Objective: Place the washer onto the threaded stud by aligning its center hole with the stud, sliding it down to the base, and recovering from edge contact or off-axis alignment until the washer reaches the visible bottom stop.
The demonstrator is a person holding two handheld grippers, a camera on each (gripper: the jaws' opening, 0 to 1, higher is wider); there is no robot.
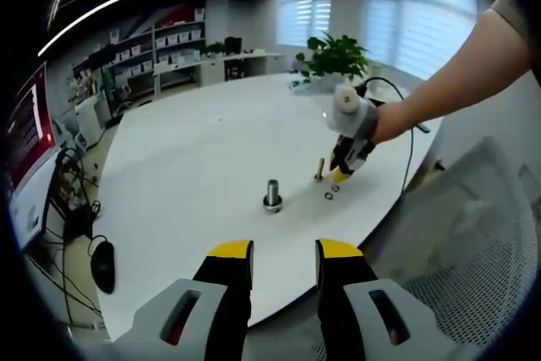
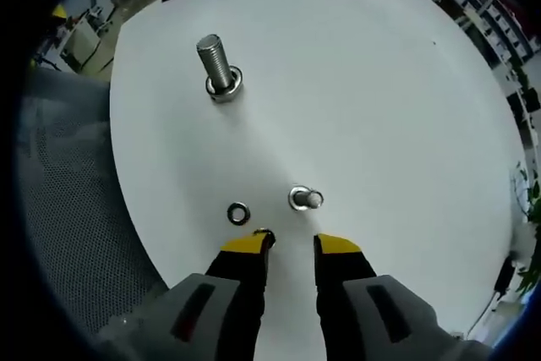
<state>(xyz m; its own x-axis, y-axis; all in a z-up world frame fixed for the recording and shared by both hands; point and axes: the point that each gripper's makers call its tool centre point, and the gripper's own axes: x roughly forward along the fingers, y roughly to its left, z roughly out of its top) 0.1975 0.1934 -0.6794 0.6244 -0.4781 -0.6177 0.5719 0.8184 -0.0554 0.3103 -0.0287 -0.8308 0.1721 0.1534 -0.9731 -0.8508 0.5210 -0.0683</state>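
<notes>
On the white table [image 1: 194, 141] a large threaded stud [image 1: 272, 193] stands upright with a ring at its base; the right gripper view has this stud [image 2: 216, 63] at upper left. A smaller stud [image 2: 306, 199] stands just ahead of my right gripper [image 2: 290, 244], whose jaws are open with nothing between them. One washer [image 2: 238, 212] lies flat to its left. A second small washer [image 2: 265, 232] sits against the left fingertip. My left gripper [image 1: 284, 251] is open, held back from the table edge. The right gripper [image 1: 342, 173] hangs over the washers [image 1: 329, 197].
A mesh chair [image 1: 473, 243] stands by the table's near edge, at the right. A potted plant [image 1: 336, 55] sits at the table's far side. Shelves and desks line the back wall. A screen [image 1: 30, 141] and cables are on the left.
</notes>
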